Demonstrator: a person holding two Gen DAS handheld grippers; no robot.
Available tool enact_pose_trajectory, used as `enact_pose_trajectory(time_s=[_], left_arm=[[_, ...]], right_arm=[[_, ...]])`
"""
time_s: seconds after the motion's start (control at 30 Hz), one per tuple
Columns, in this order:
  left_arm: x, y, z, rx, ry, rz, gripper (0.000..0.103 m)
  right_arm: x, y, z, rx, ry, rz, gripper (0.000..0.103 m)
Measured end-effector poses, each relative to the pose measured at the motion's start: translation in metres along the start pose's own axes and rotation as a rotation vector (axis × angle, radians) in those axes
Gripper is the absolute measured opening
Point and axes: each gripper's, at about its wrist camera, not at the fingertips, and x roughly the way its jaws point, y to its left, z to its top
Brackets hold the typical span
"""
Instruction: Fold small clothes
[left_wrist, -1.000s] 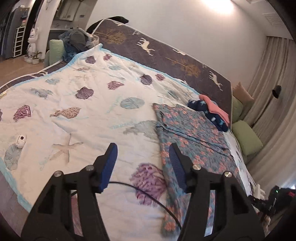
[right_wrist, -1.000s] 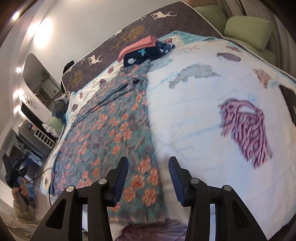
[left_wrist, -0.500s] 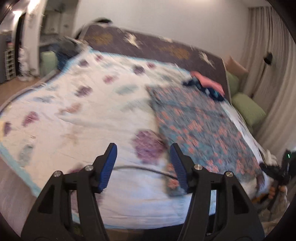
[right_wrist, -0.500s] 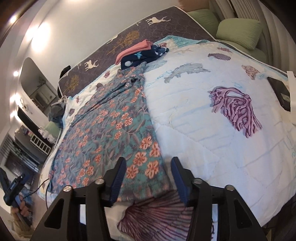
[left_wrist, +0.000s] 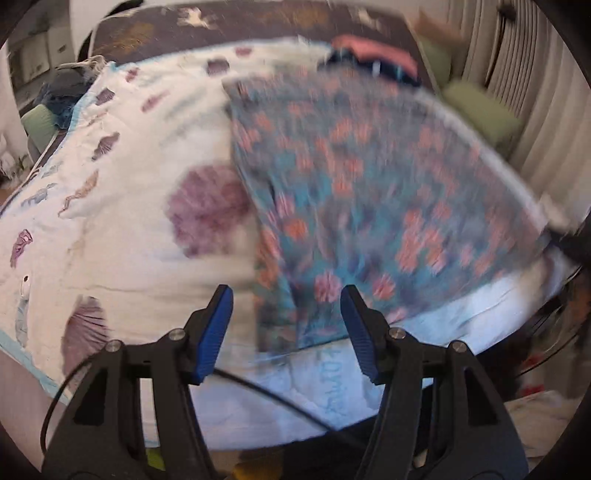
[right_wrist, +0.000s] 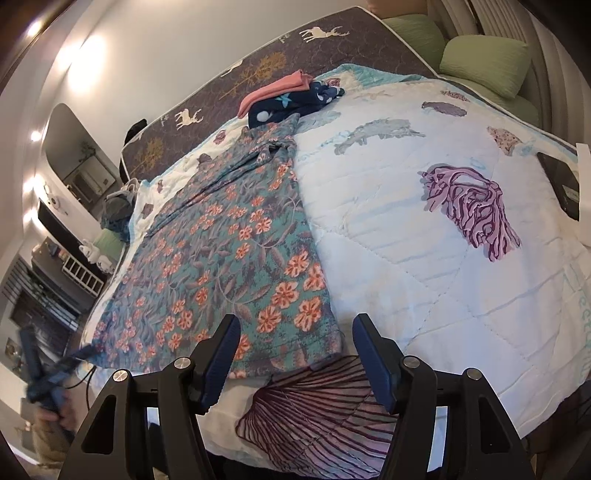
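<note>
1. Left wrist view, blurred: left gripper (left_wrist: 286, 325) with blue-padded black jaws apart, nothing clamped, hanging over the near left corner of the teal floral cotton garment (left_wrist: 369, 192) spread flat on the white seashell-print quilt (left_wrist: 122, 192).
2. Right wrist view: right gripper (right_wrist: 295, 356), jaws opening and unloaded, poised above the garment's near right hem corner (right_wrist: 229, 258); folded pink and navy clothes (right_wrist: 291, 96) beyond the garment's far end.
</note>
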Motion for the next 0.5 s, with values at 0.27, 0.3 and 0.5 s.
enact_pose_trajectory(time_s=[0.27, 0.3, 0.5], left_arm=[[-0.009, 0.029, -0.004, -0.13, -0.011, -0.105, 0.012], [-0.009, 0.033, -0.005, -0.147, -0.014, -0.13, 0.01], [-0.009, 0.03, -0.006, -0.126, -0.003, -0.134, 0.011]], right_arm=[[0.007, -0.003, 0.004, -0.033, 0.032, 0.023, 0.065], [0.008, -0.005, 0.005, -0.024, 0.035, 0.036, 0.065], [0.018, -0.011, 0.019, -0.054, 0.122, 0.178, 0.064]])
